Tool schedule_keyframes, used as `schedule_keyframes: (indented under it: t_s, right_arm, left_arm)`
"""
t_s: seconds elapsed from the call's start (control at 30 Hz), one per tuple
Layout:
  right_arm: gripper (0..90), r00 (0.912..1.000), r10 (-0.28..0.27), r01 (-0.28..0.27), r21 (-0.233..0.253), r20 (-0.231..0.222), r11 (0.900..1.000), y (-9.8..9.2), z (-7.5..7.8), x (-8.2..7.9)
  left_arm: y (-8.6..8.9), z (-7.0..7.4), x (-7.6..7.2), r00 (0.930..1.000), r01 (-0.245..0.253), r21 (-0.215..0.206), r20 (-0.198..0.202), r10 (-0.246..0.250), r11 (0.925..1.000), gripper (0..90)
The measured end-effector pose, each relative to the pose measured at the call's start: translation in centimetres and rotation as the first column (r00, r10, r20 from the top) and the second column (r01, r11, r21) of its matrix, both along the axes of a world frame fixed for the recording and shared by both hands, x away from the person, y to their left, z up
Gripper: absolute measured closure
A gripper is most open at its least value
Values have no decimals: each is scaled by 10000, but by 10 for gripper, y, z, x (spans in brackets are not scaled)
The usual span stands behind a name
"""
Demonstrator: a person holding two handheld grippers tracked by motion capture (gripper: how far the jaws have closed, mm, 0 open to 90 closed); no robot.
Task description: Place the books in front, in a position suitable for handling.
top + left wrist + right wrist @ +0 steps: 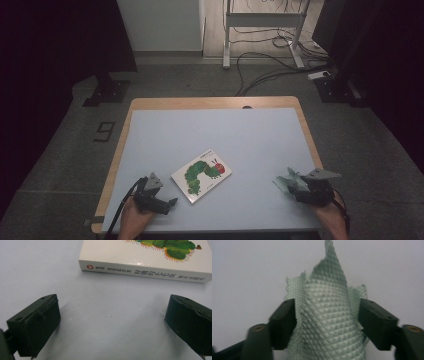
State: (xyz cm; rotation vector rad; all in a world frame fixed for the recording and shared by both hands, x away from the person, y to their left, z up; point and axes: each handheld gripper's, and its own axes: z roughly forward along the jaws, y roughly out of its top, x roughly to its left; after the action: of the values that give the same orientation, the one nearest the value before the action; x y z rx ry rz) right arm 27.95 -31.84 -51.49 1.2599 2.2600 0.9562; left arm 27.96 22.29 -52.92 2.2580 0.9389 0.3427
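Right gripper (327,322) pinches a crumpled, dimpled green cloth (328,315); left gripper (112,322) gapes wide and empty beside the glossy flat book (150,257).

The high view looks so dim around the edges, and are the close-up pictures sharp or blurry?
High view: the table is lit, the floor and side curtains fall into dark. Left gripper view: the book spine is sharp, with soft shadows beside the jaws. Right gripper view: the cloth weave is crisp, the jaws' near ends blurred.
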Motion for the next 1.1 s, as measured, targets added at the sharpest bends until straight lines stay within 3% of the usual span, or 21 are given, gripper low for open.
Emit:
schedule_keyframes:
  t_s: [0.2,0.33,0.43,0.53,0.67,0.9,1.1]
  right_arm:
    - [154,9996,62,-58,-169,273,9998,4,13,3]
    - [137,9991,295,-288,-218,310,9993,11,23,9]
    - [125,9970,703,-704,42,321,9975,21,34,15]
    - [103,9958,869,-872,122,272,9961,26,37,19]
    - [0,9944,988,-986,-79,377,9951,42,39,27]
    - [0,9886,1451,-1453,2,393,9894,63,39,39]
    - [13,9812,1883,-1887,46,415,9820,86,38,48]
  left_arm:
    - [0,0,0,10000,-24,8,-3,24,10000,0]
    - [0,0,0,10000,-26,0,-11,26,10000,0]
    - [0,0,0,10000,-20,21,-7,20,10000,0]
    - [0,0,0,10000,-27,13,-6,27,10000,0]
    - [0,0,0,10000,-26,12,-7,26,10000,0]
    - [-2,1,-1,10000,-23,53,21,23,10000,0]
    - [-12,1,-2,9993,361,53,-26,-361,9993,0]
